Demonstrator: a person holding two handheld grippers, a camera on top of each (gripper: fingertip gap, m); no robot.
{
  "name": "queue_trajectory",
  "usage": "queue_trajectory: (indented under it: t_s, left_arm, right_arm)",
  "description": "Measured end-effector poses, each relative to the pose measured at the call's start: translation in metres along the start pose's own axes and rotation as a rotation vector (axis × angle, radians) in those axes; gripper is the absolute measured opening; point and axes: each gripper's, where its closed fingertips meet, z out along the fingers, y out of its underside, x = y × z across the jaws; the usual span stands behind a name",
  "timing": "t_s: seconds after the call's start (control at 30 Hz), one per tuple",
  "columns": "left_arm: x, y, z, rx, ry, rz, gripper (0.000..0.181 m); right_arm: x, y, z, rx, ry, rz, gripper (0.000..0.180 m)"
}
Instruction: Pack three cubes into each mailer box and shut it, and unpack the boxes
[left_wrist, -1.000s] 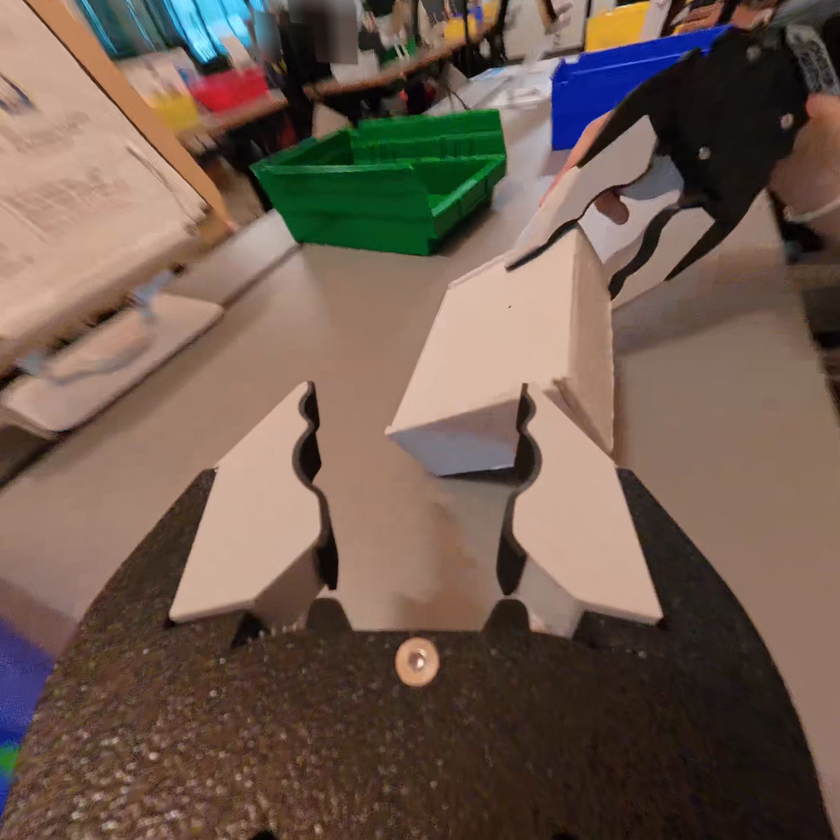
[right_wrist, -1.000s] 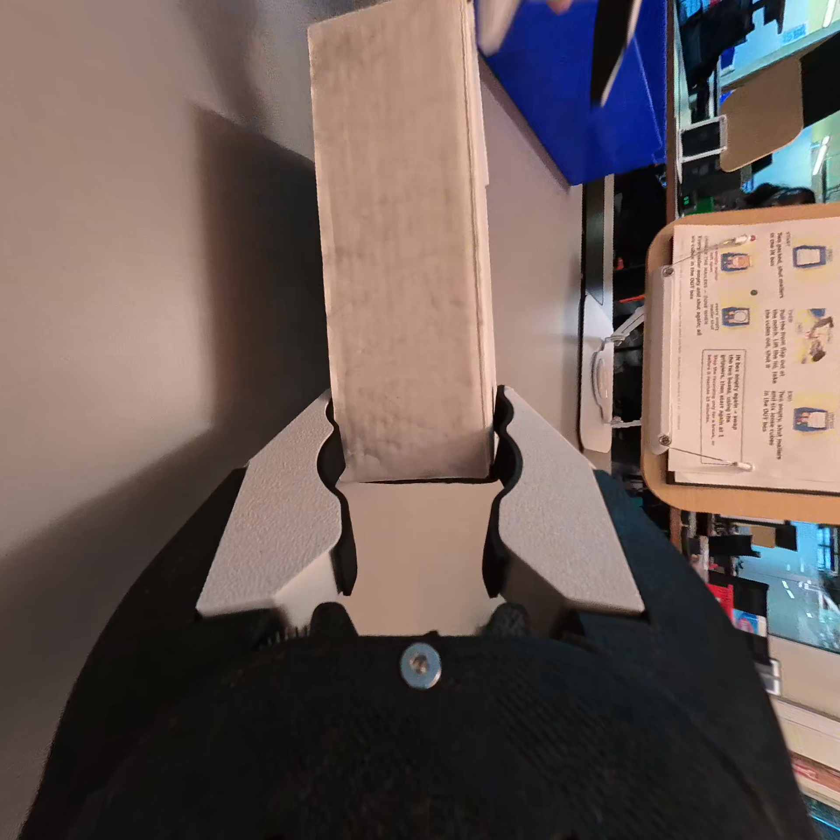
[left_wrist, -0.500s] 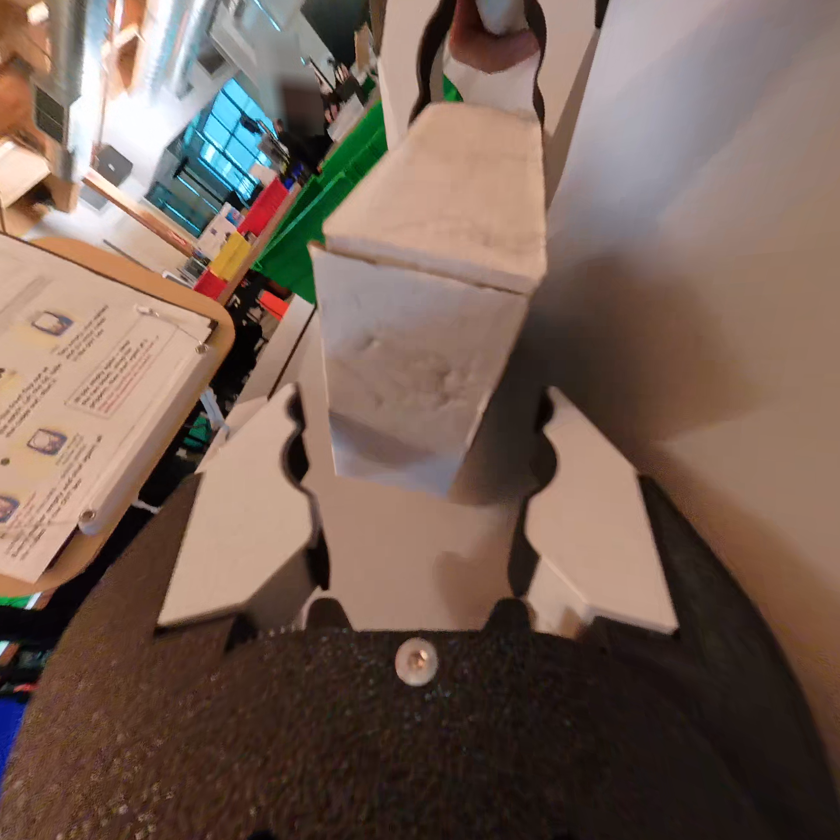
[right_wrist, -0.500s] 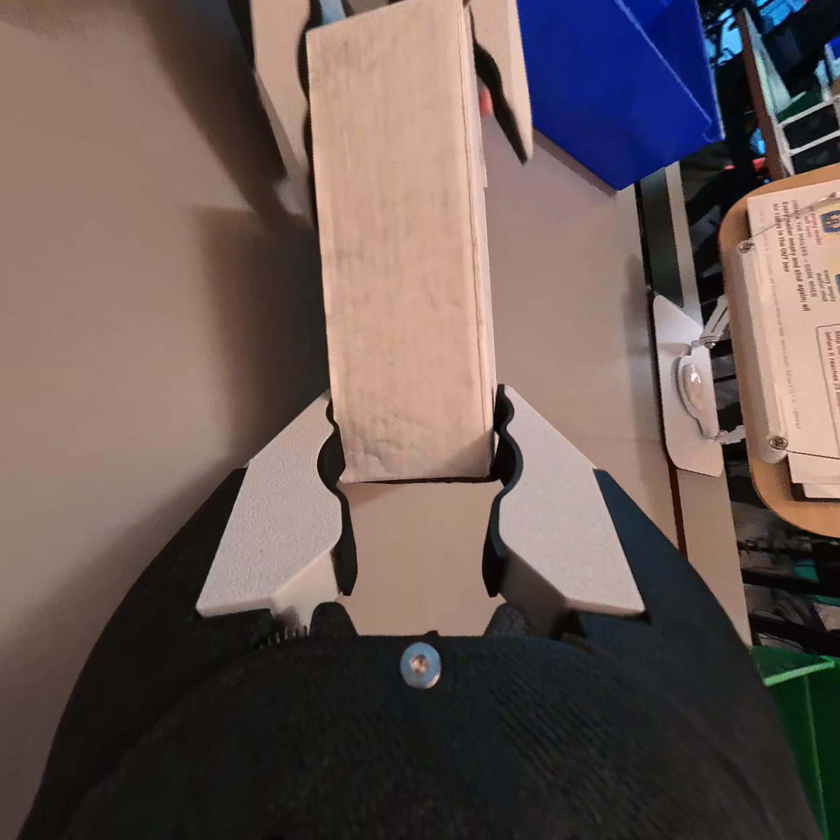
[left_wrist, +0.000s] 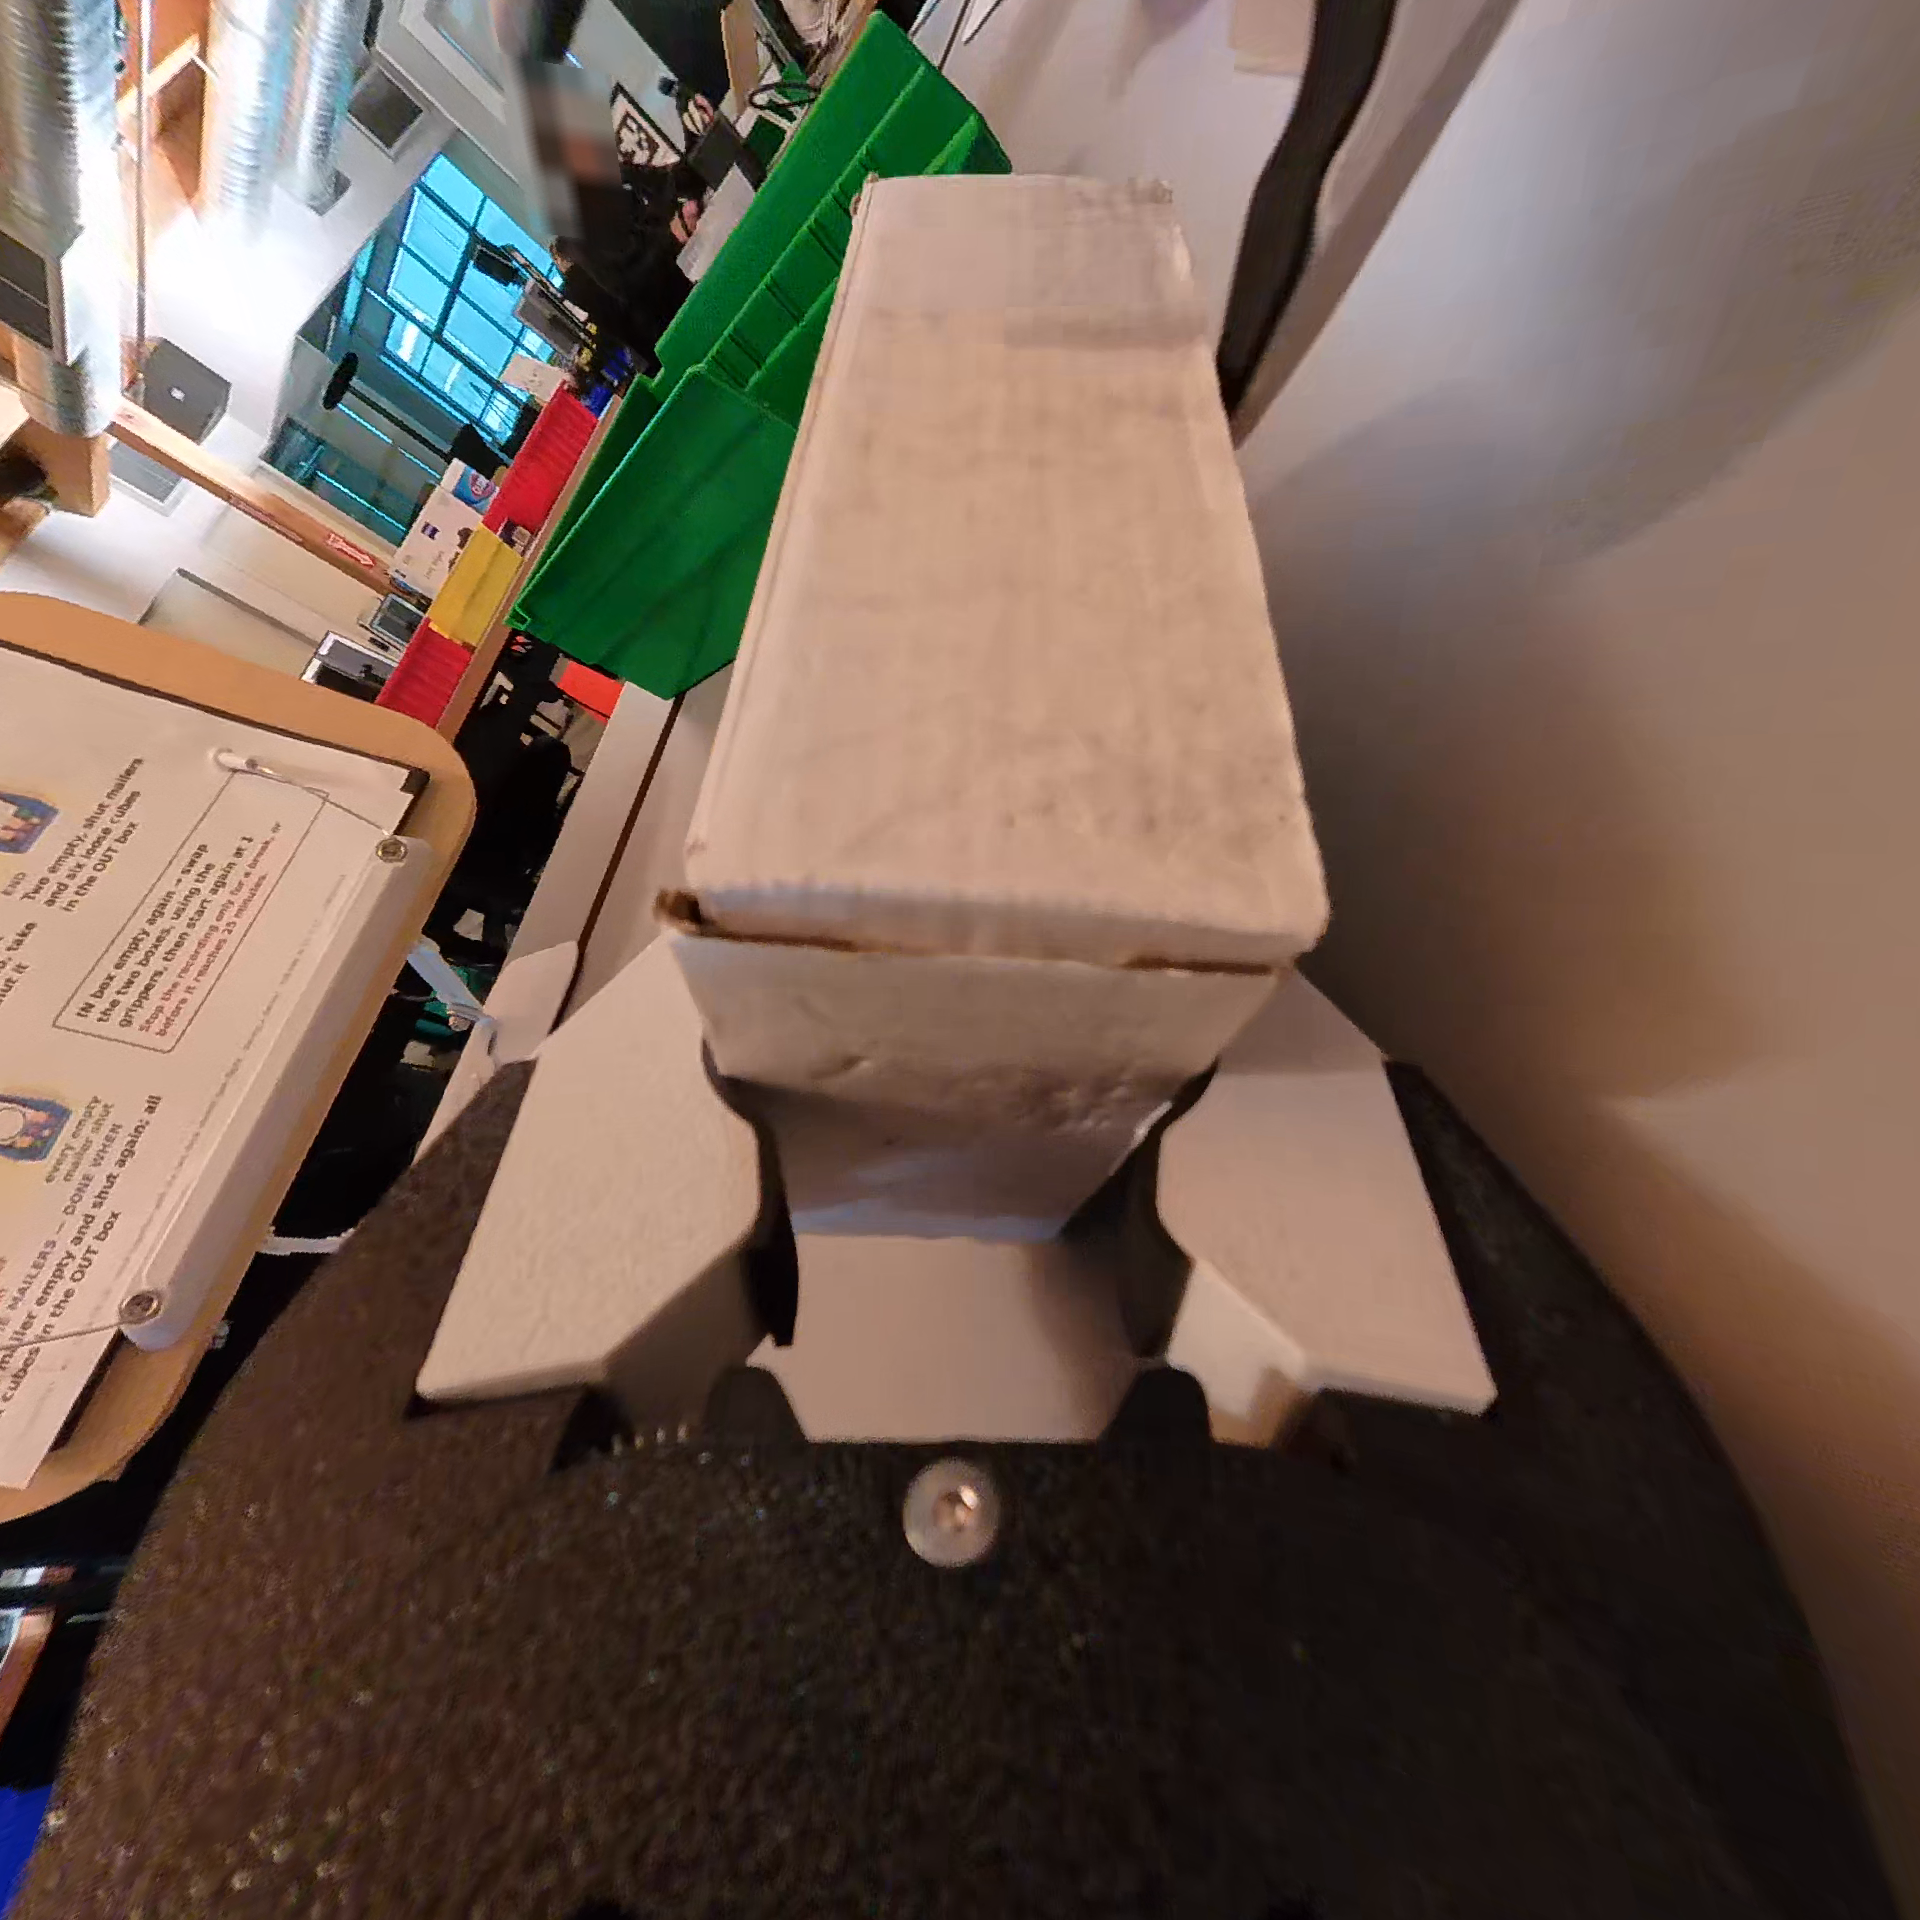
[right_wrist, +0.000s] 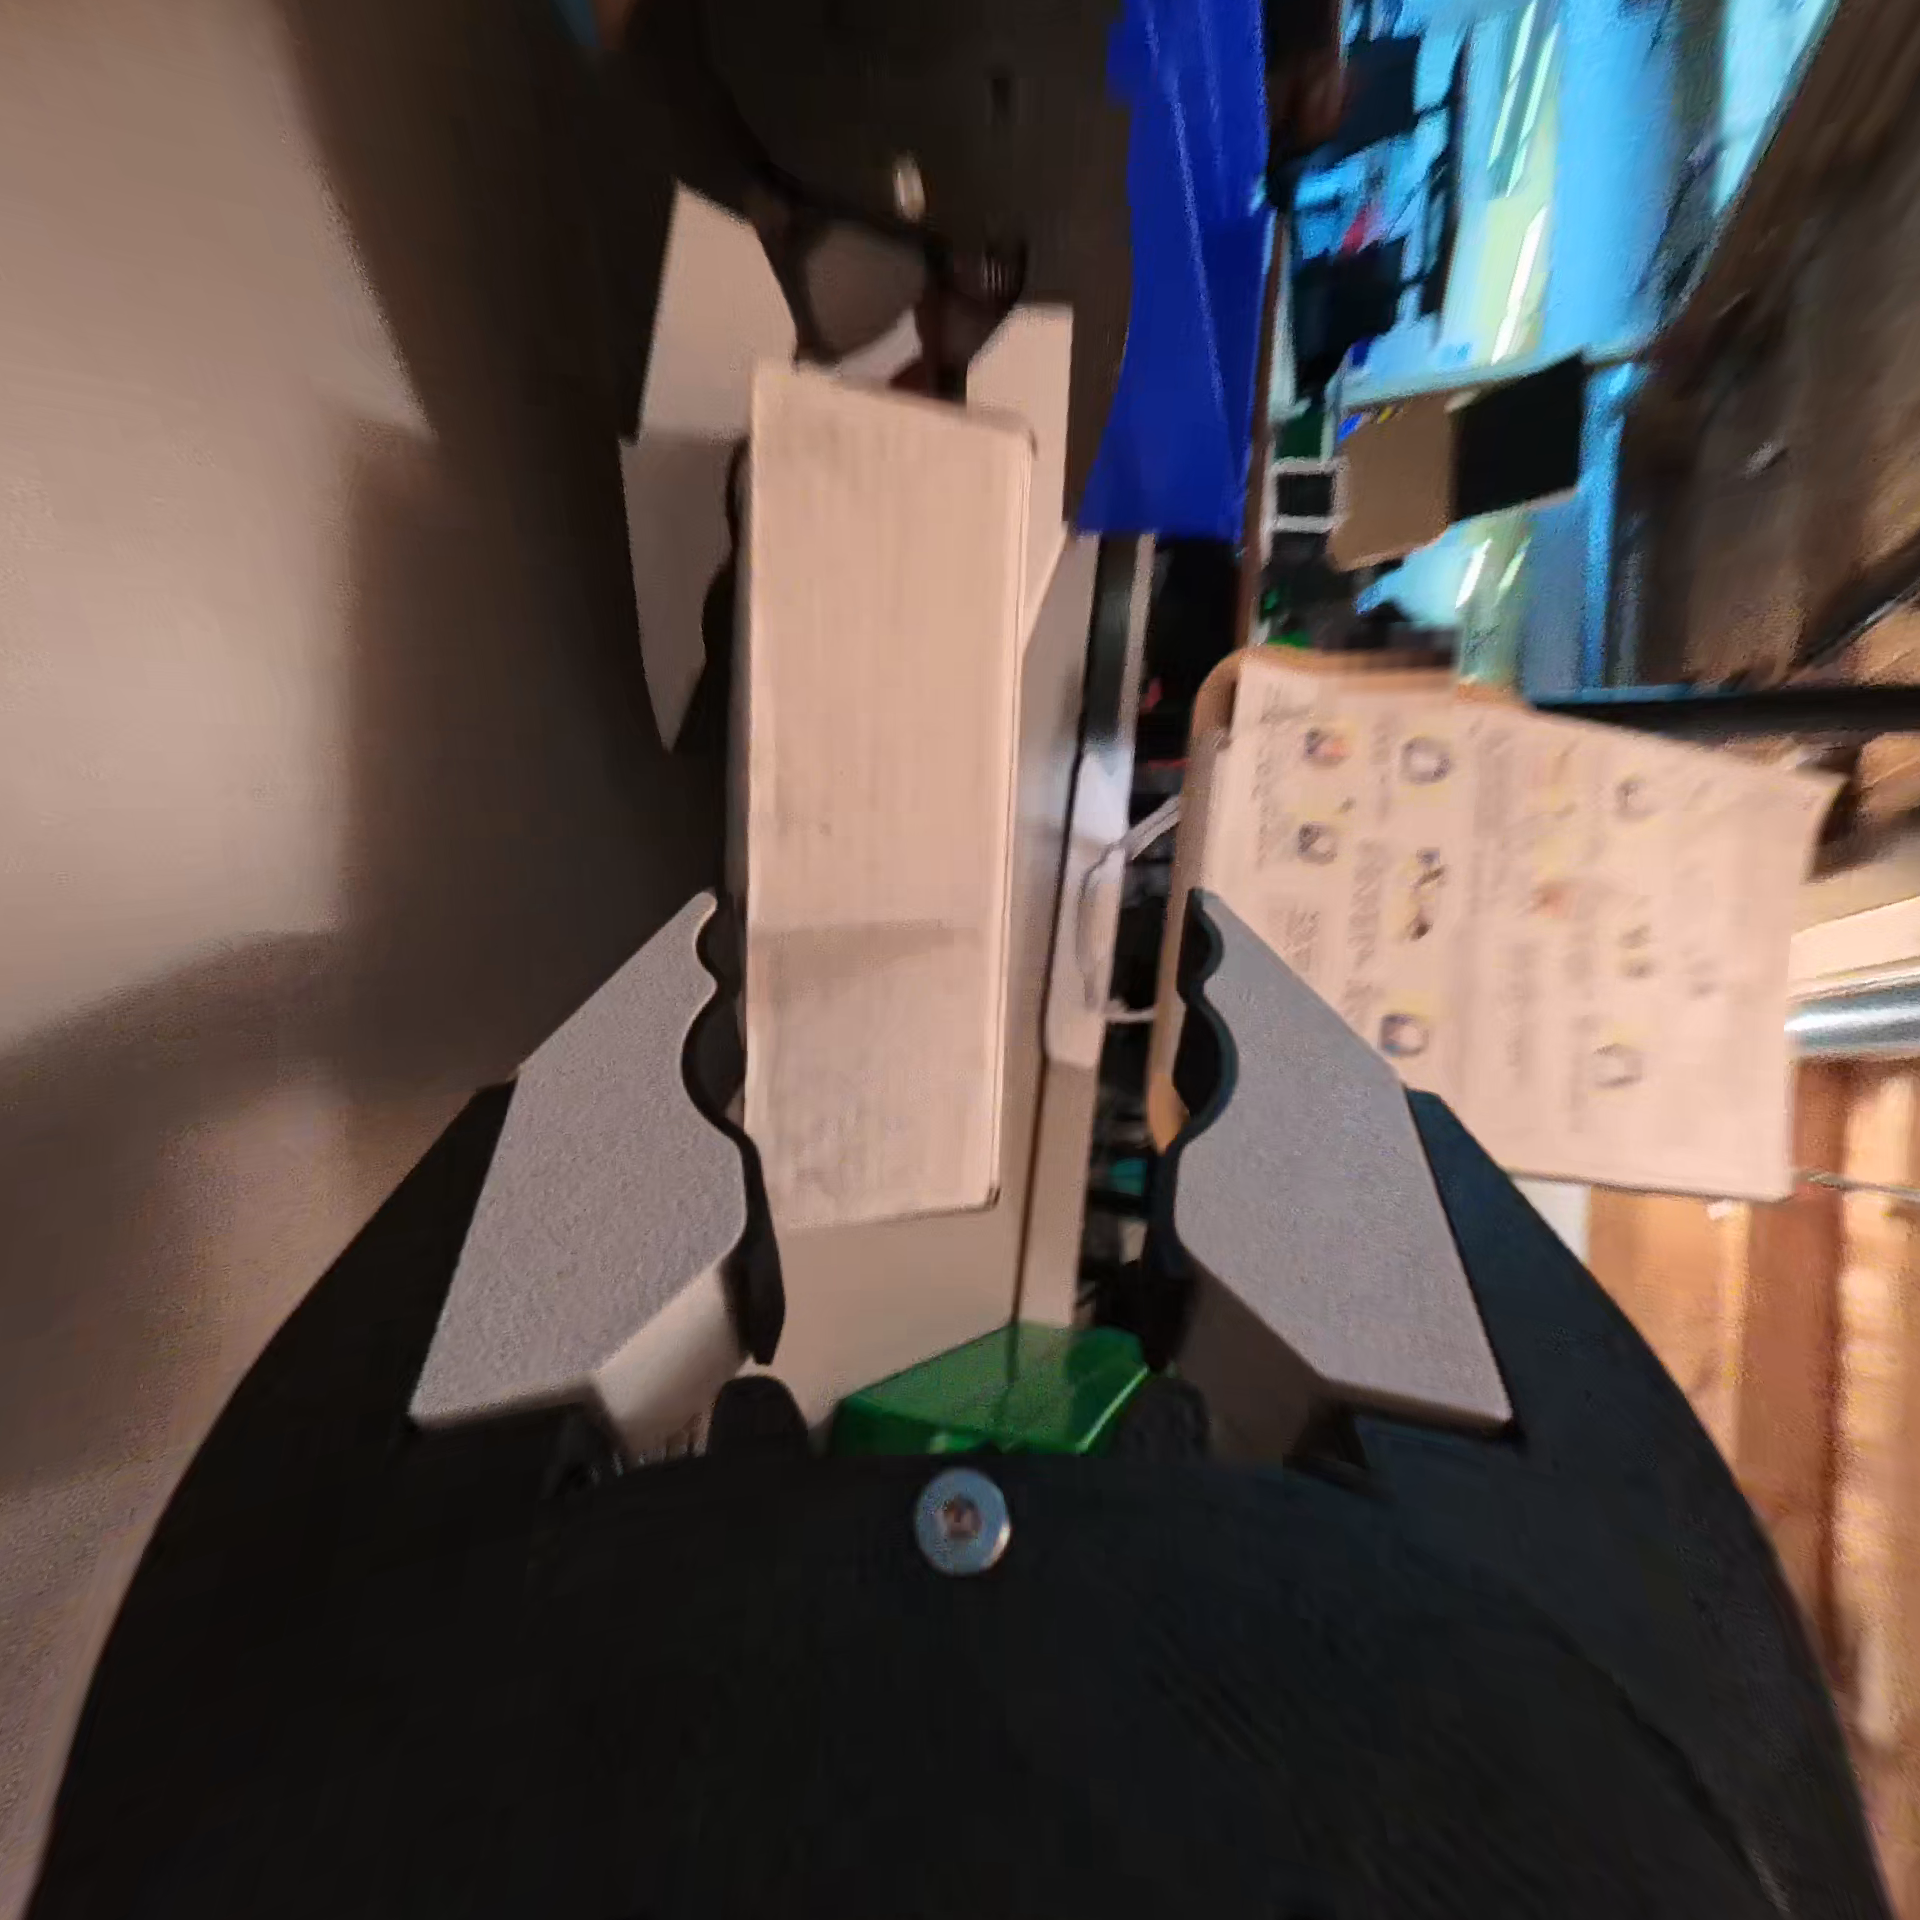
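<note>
A closed white mailer box (left_wrist: 997, 623) is held off the grey table (left_wrist: 1621, 727), with its long side running away from me in the left wrist view. My left gripper (left_wrist: 971, 1049) is shut on the box's near end, a finger on each side. In the blurred right wrist view the same box (right_wrist: 883, 790) stands between the spread fingers of my right gripper (right_wrist: 951, 909). It is against the left finger and apart from the right one. The left gripper (right_wrist: 894, 260) shows at the box's far end. No cubes are in view.
A green bin (left_wrist: 707, 488) sits on the table beyond the box and also shows in the right wrist view (right_wrist: 987, 1392). A blue bin (right_wrist: 1184, 260) is farther off. A wooden board with instruction sheets (left_wrist: 156, 987) stands beside the table, also in the right wrist view (right_wrist: 1507, 935).
My left gripper came up to the free end of the box and shut on it. My right gripper, which held the box, has opened its fingers. Both views have tilted.
</note>
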Motion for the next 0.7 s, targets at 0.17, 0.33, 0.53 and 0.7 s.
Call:
queue_trajectory:
  t_s: [0.17, 0.33, 0.53, 0.7]
  left_arm:
    - [0.0, 0.0, 0.0, 0.0, 0.011, -0.017, 0.073]
    - [0.0, 0.0, 0.001, -0.002, 0.009, -0.016, 0.073]
    - [0.0, 0.0, 0.001, -0.005, 0.02, -0.042, 0.073]
    - [-0.004, 0.003, 0.003, -0.022, 0.044, -0.122, 0.072]
  right_arm:
    - [-0.003, -0.01, 0.003, -0.04, 0.089, -0.167, 0.075]
    - [-0.013, -0.01, 0.001, -0.073, 0.038, -0.25, 0.054]
    - [-0.007, -0.007, -0.005, -0.091, 0.086, -0.243, 0.047]
    - [0.0, -0.002, -0.001, -0.088, 0.247, -0.336, 0.04]
